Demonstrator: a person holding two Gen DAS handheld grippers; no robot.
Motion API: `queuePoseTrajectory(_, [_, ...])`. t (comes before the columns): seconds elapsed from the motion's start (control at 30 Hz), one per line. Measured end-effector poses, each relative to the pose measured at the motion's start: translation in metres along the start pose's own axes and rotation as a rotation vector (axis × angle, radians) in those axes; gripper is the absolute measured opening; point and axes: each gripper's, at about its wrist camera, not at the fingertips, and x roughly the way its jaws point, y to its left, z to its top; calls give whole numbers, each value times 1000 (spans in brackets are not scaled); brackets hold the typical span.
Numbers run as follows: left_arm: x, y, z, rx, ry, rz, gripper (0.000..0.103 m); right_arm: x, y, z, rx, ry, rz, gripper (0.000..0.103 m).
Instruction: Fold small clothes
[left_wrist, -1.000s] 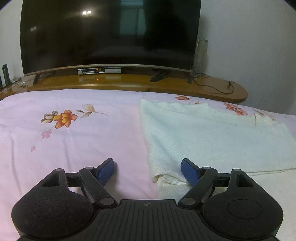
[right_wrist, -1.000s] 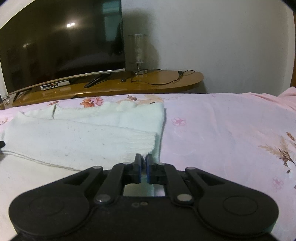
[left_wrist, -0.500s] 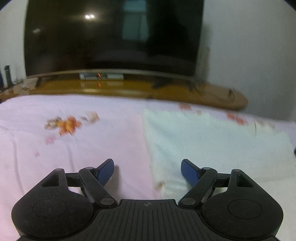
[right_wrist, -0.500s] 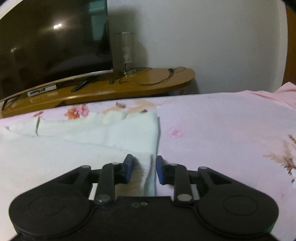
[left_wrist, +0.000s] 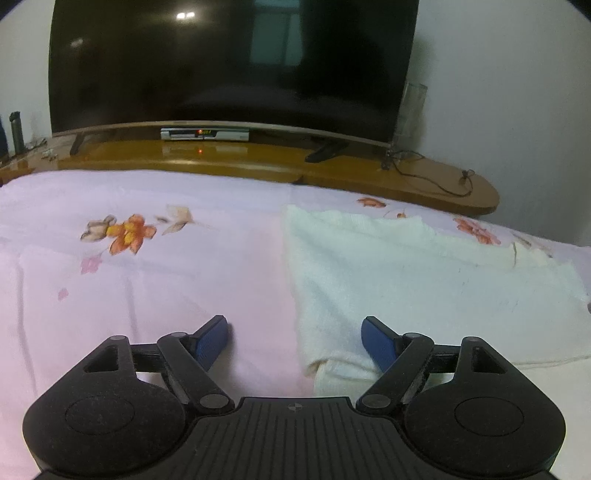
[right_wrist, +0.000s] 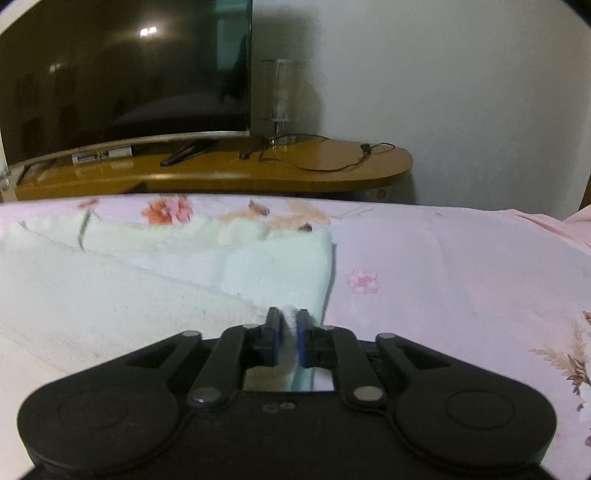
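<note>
A white knitted garment (left_wrist: 406, 280) lies partly folded on a pink floral bedsheet (left_wrist: 147, 288). My left gripper (left_wrist: 295, 332) is open and low over the garment's near left corner. Its right finger is above the cloth and its left finger above the bare sheet, and nothing is gripped. In the right wrist view the same garment (right_wrist: 147, 295) spreads to the left. My right gripper (right_wrist: 287, 325) sits at its near right corner. Its jaws are closing, and a pinch of white fabric fills the narrow gap between the blue pads.
Beyond the bed's far edge stands a low wooden TV stand (left_wrist: 221, 158) with a large dark television (left_wrist: 229, 62). A glass lamp (right_wrist: 282, 103) and a black cable (right_wrist: 332, 162) sit on the stand's right end. Bare sheet (right_wrist: 461, 277) extends right of the garment.
The right gripper went from shut to spread apart, then narrowed onto the garment's right corner, and it shifted slightly. The left gripper stayed open and still.
</note>
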Motion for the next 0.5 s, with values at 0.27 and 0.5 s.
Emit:
queuePoseTrajectory(0.27, [4, -2, 2, 28, 12, 6, 84, 5, 19, -7, -71, 85, -20, 26])
queuePoseTrajectory(0.5, [5, -4, 3, 38, 18, 19, 88, 4, 33, -11, -158, 118, -62, 27])
